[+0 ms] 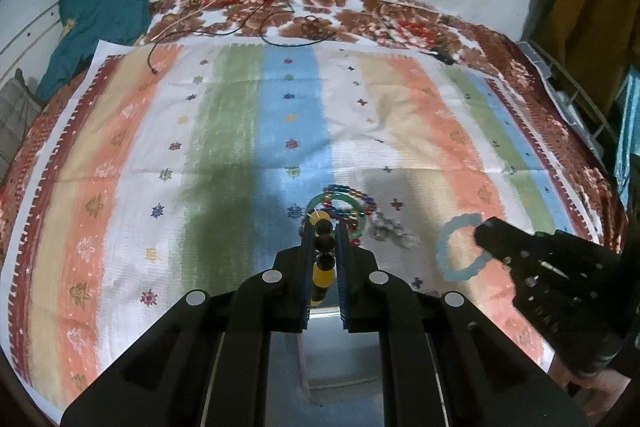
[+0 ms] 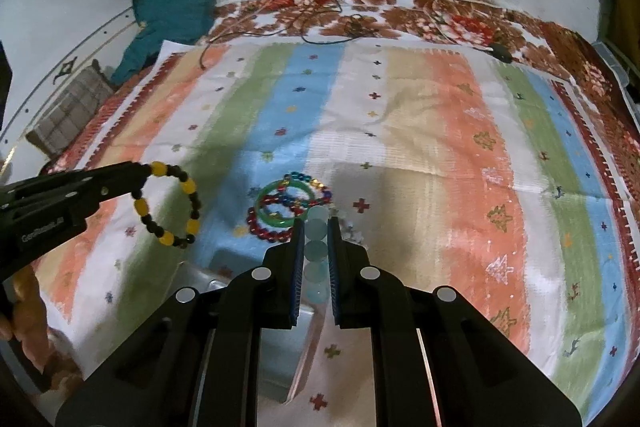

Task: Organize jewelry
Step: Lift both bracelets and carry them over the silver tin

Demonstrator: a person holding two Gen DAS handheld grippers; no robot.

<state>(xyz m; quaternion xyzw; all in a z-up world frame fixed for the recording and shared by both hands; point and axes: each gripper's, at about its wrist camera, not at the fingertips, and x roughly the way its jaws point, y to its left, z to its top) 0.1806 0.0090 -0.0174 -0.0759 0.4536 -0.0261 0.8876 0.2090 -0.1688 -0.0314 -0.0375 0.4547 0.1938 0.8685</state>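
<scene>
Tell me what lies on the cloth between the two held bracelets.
In the right wrist view, a pile of bangles lies between the black-and-yellow bracelet and the pale blue bracelet.

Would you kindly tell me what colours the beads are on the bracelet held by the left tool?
Black and yellow beaded bracelet; clearest in the right wrist view.

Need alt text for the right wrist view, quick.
The right gripper is shut on a pale blue bead bracelet. At left, the left gripper holds up a black and yellow bead bracelet above a striped cloth, where a green bangle and bead strands lie.
</scene>
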